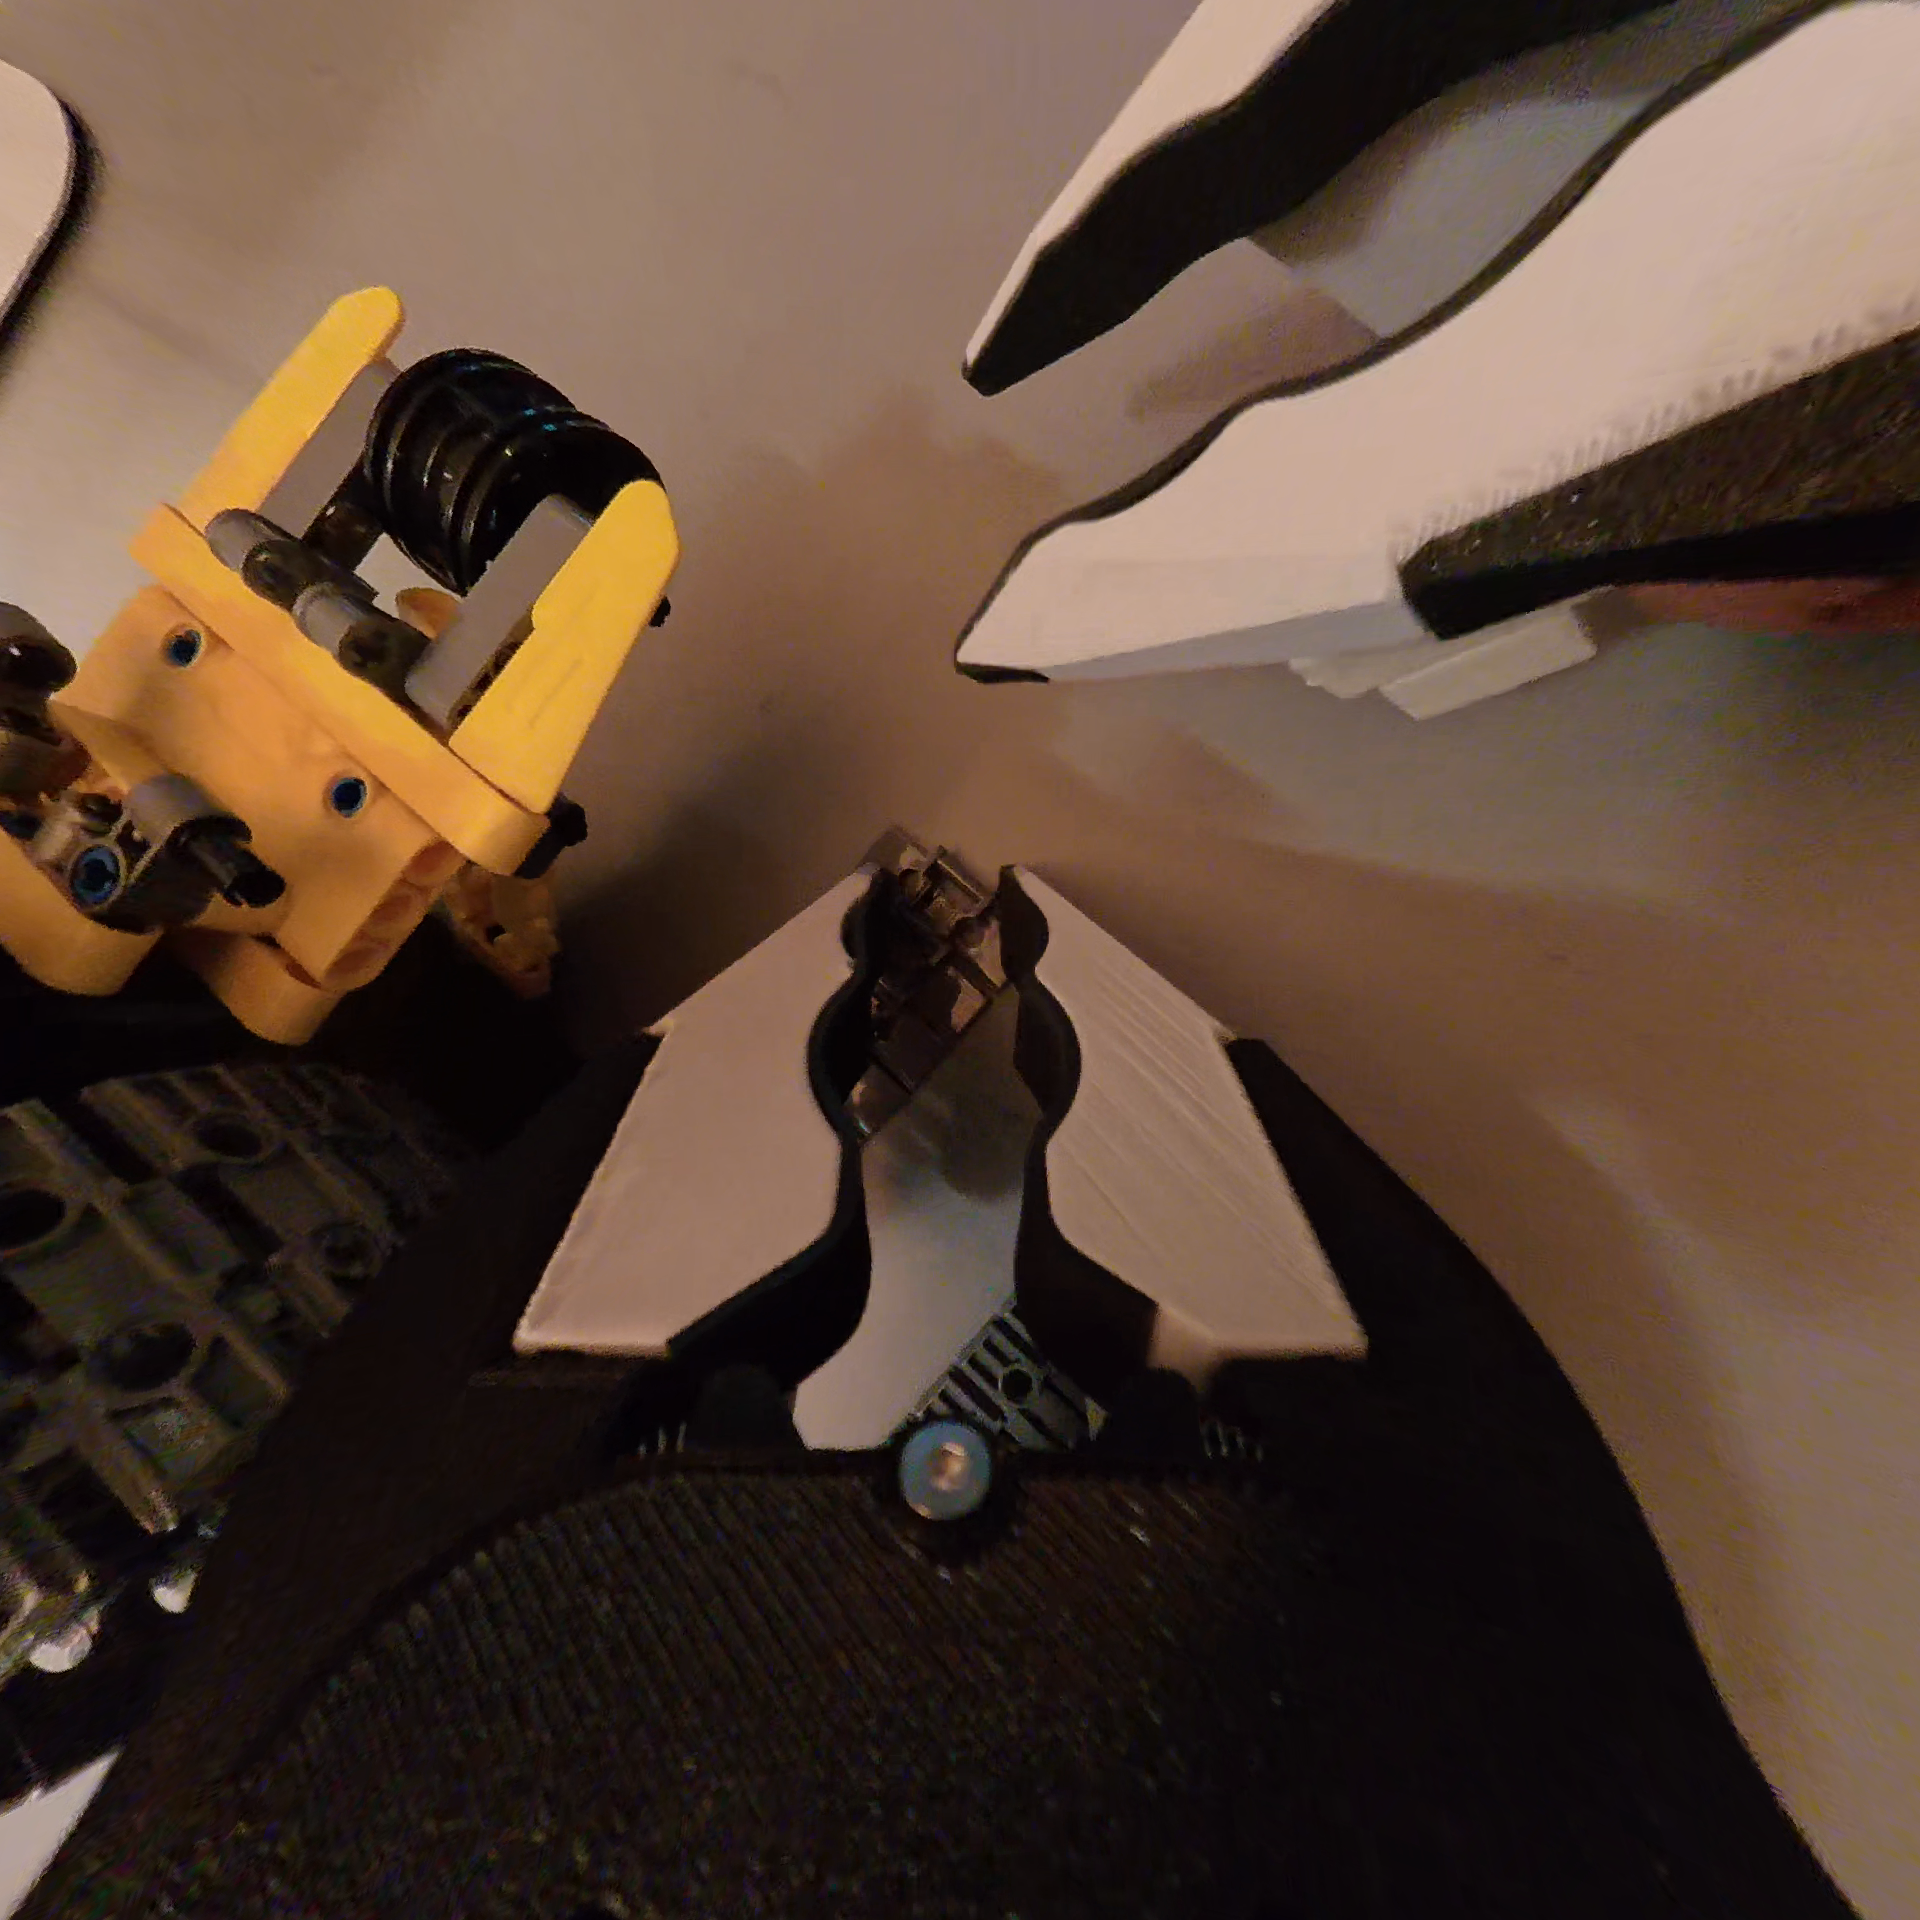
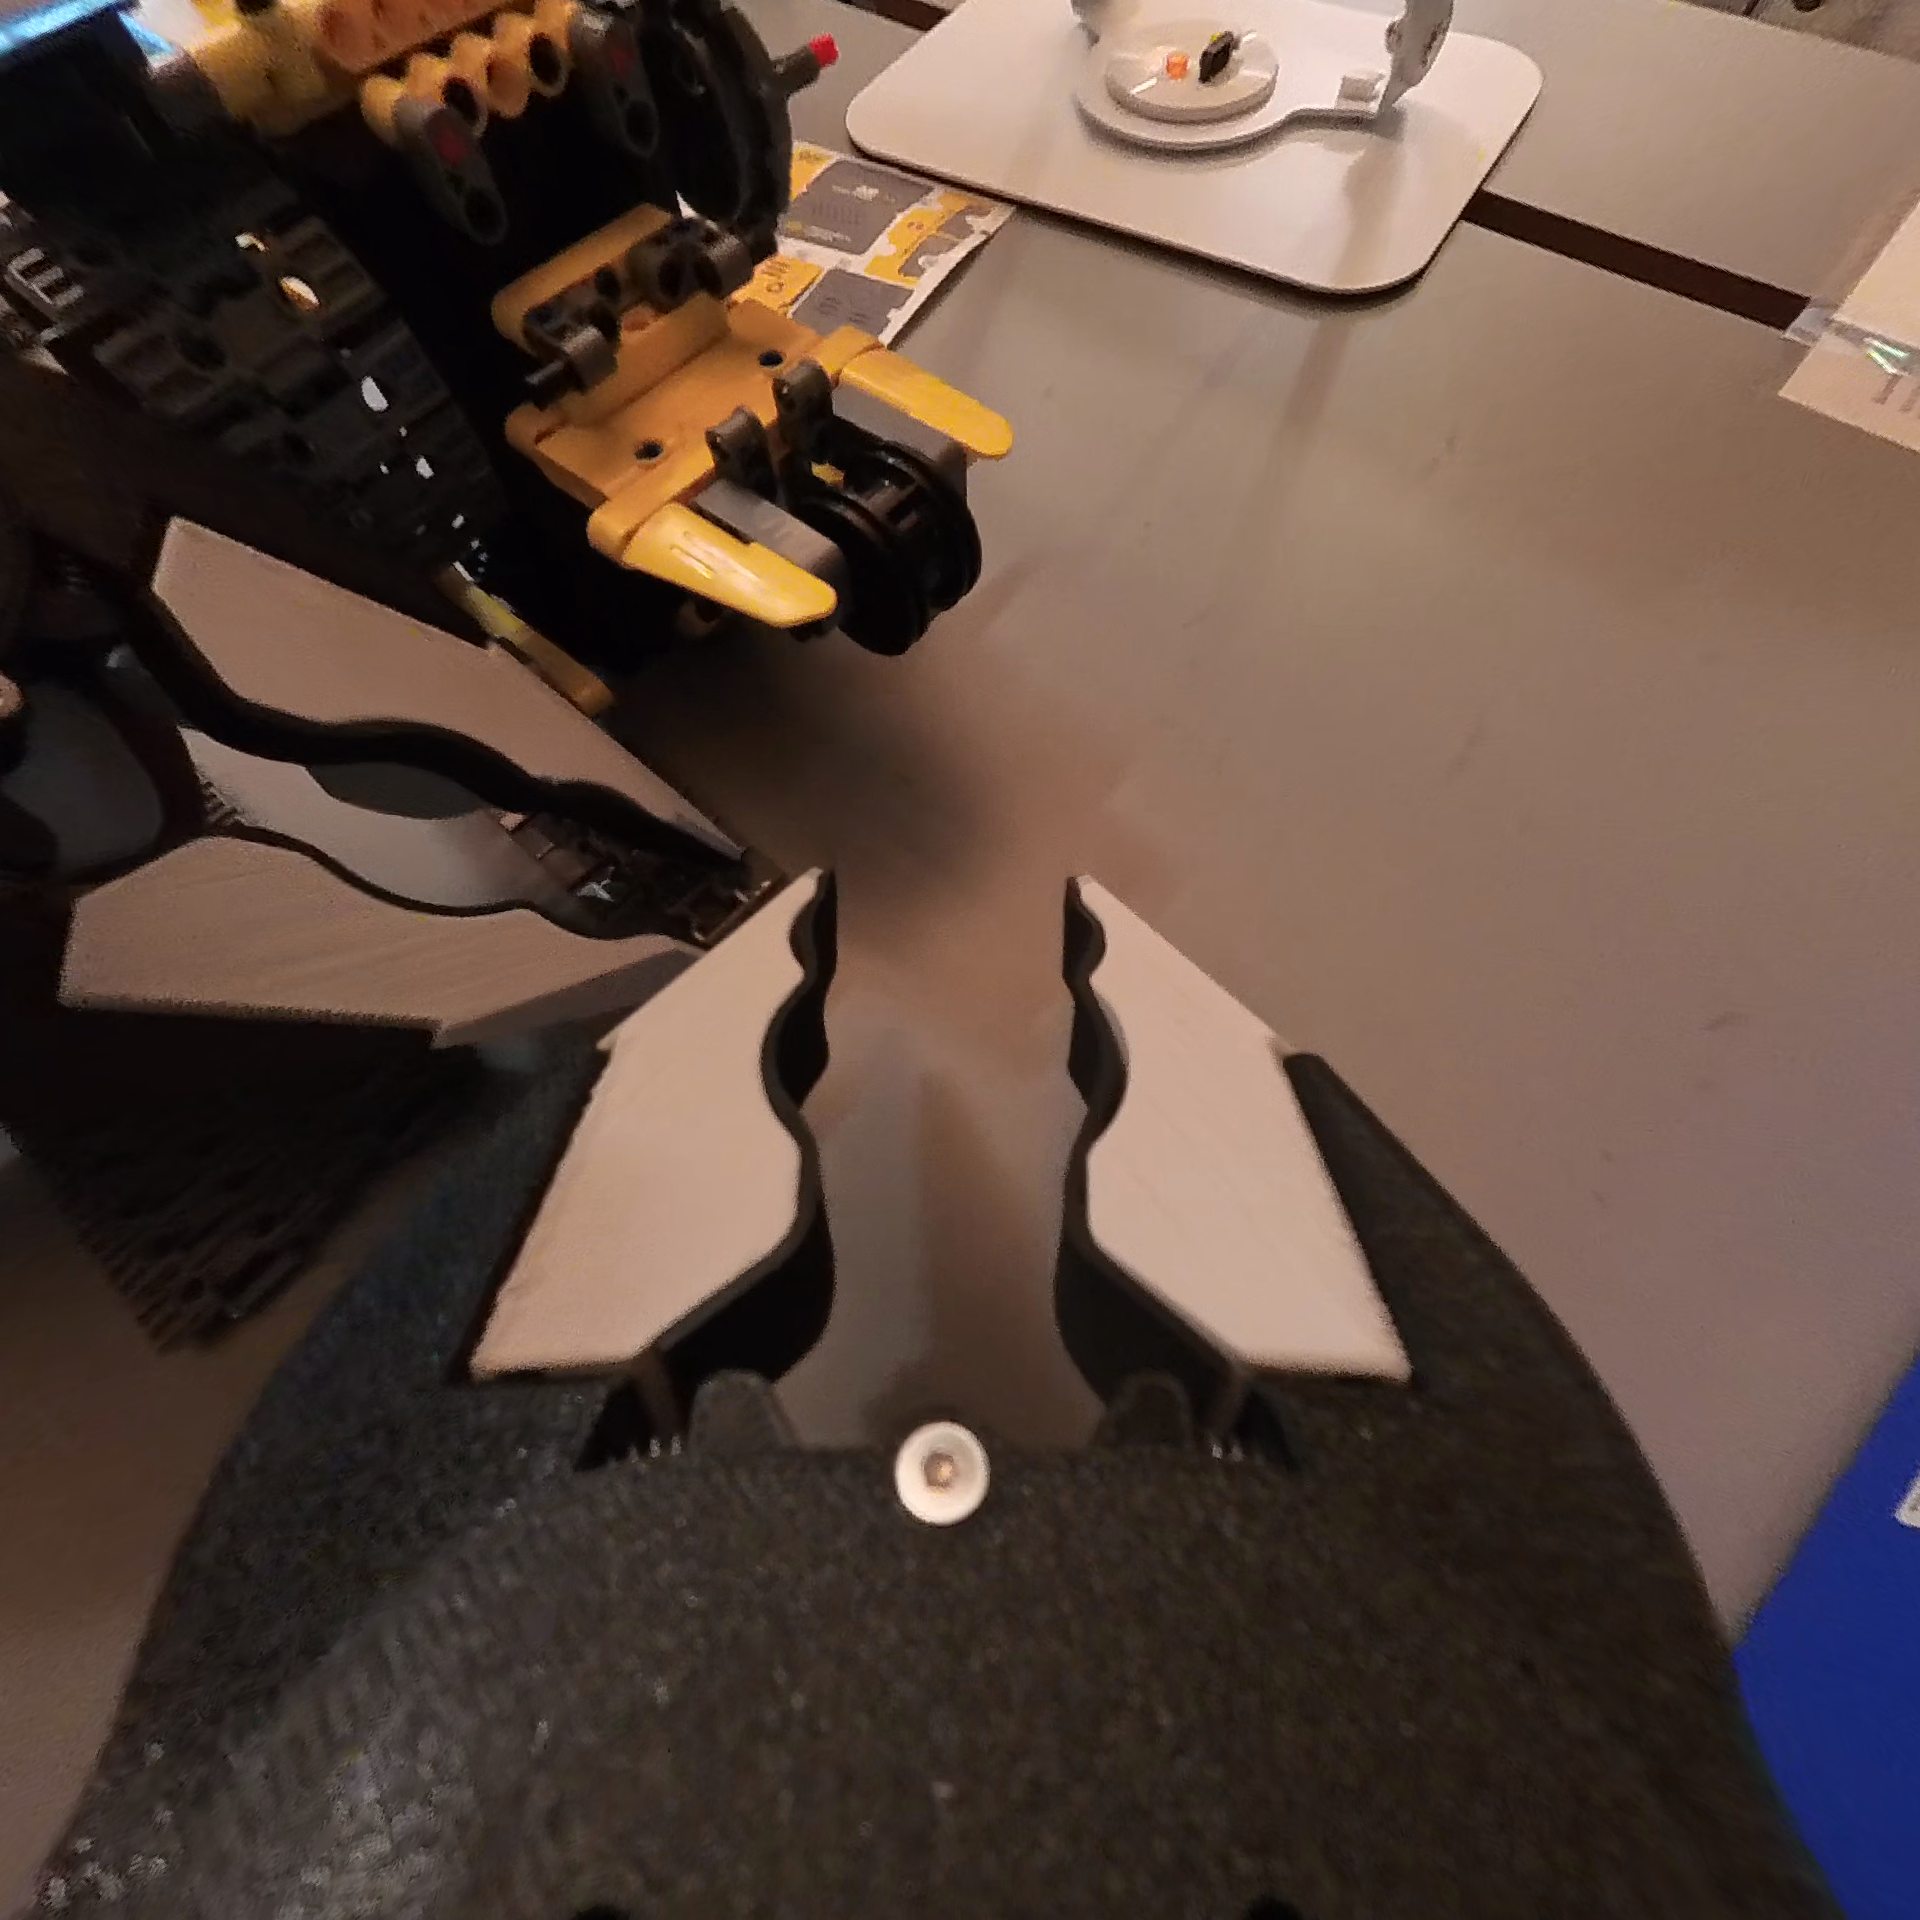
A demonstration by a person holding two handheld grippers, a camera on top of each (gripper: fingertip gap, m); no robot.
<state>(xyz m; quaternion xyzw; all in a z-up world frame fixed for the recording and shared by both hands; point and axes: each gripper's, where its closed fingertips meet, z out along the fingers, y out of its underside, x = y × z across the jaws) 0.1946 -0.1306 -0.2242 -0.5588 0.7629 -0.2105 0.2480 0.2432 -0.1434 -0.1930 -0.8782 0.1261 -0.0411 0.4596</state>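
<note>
My left gripper (image 1: 940, 894) is shut on a small dark grey brick-built piece (image 1: 930, 956) that pokes out between its tips, low over the grey table (image 1: 1351, 1039). The same gripper shows at the left of the right wrist view (image 2: 727, 894), gripping the same piece (image 2: 634, 878). My right gripper (image 2: 948, 914) is open and empty, tips right beside the left gripper's tips. It also shows at the upper right of the left wrist view (image 1: 966, 520). A yellow toy claw (image 1: 343, 665) (image 2: 727, 468) on a brick-built model clasps a black wheel (image 1: 488, 457) (image 2: 894, 551) just beyond both grippers.
The model's dark tracked body (image 1: 156, 1247) (image 2: 260, 312) fills the left side. A light grey mat (image 2: 1351, 218) with a white stand (image 2: 1184, 94) lies at the back. A sticker sheet (image 2: 883, 239), a white paper (image 2: 1870, 343) and a blue object (image 2: 1849, 1558) lie around. Some 6 centimetres of space lies between my two pairs of fingers. The right tips stand about 6 centimetres off the black wheel (image 2: 894, 551). My left wrist view (image 1: 540, 449) looks at it from another angle.
</note>
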